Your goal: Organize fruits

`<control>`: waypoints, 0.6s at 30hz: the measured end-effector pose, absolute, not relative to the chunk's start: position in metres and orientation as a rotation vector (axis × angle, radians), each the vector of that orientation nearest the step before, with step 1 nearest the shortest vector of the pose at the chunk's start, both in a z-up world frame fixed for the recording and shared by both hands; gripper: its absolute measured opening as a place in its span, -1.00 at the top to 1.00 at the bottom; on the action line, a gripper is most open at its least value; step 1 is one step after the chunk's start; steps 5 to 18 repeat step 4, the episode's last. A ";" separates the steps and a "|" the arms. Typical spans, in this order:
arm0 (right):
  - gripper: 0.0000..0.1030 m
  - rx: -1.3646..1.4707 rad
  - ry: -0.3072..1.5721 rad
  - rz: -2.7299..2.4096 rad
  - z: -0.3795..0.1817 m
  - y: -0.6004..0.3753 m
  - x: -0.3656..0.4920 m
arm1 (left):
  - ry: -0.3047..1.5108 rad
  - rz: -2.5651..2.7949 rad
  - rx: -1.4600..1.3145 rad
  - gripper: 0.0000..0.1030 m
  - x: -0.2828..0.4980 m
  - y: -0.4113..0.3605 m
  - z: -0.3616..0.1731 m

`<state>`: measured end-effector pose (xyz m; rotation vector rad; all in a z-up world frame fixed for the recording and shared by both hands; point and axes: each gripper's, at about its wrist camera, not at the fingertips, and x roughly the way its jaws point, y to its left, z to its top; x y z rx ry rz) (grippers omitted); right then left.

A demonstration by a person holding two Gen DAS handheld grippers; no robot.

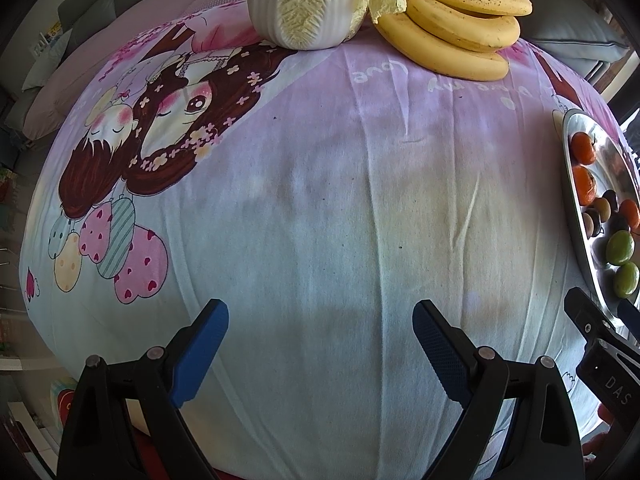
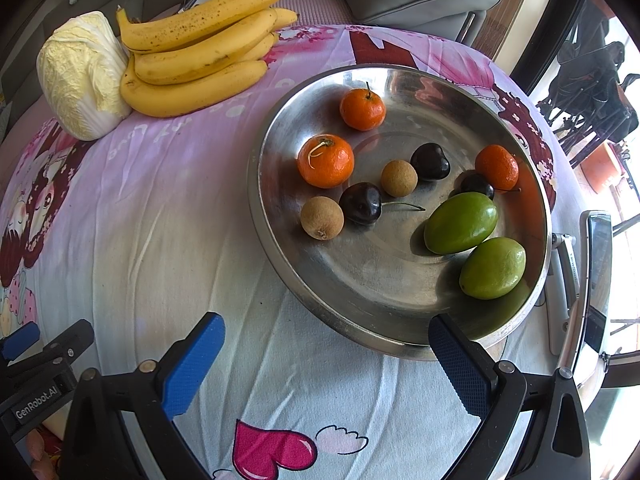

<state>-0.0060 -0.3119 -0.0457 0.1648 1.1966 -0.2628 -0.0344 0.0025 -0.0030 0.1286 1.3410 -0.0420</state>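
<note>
both grippers, left gripper [image 1: 320, 340] and right gripper [image 2: 326, 354], hang wide apart, empty, over the printed cloth [image 1: 320, 200]. small fruits lie in the steel bowl [image 2: 280, 236] near the table's right edge; bananas [image 2: 192, 60] touch cabbage [image 2: 80, 76] at the far edge.

The left gripper [image 1: 320, 344] points steeply down at the table [image 1: 320, 208]. Its two blue fingers [image 1: 200, 354] are spread wide apart, and there is nothing between them. The right gripper [image 2: 326, 364] points down too, tipped a little more forward. Its blue fingers [image 2: 194, 364] are also far apart and hold nothing. One of its fingers sits in front of the near rim of the bowl [image 2: 400, 344]; I cannot tell if it touches. The two grippers are side by side, close to each other. A bit of a hand [image 2: 38, 450] shows under the left gripper.
</note>
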 end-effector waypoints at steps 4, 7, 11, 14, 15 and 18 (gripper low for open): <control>-1.00 0.164 1.197 -0.263 -0.046 -0.312 -0.007 | 1.347 -0.054 0.124 -0.82 -0.035 0.003 -0.002; -1.00 0.164 1.197 -0.263 -0.046 -0.312 -0.007 | 1.347 -0.054 0.124 -0.82 -0.035 0.003 -0.002; -1.00 0.164 1.197 -0.263 -0.046 -0.312 -0.007 | 1.347 -0.054 0.124 -0.82 -0.035 0.003 -0.002; -1.00 0.164 1.197 -0.263 -0.046 -0.312 -0.007 | 1.347 -0.054 0.124 -0.82 -0.035 0.003 -0.002; -1.00 0.164 1.197 -0.263 -0.046 -0.312 -0.007 | 1.347 -0.054 0.124 -0.82 -0.035 0.003 -0.002; -1.00 0.164 1.197 -0.263 -0.046 -0.312 -0.007 | 1.347 -0.054 0.124 -0.82 -0.035 0.003 -0.002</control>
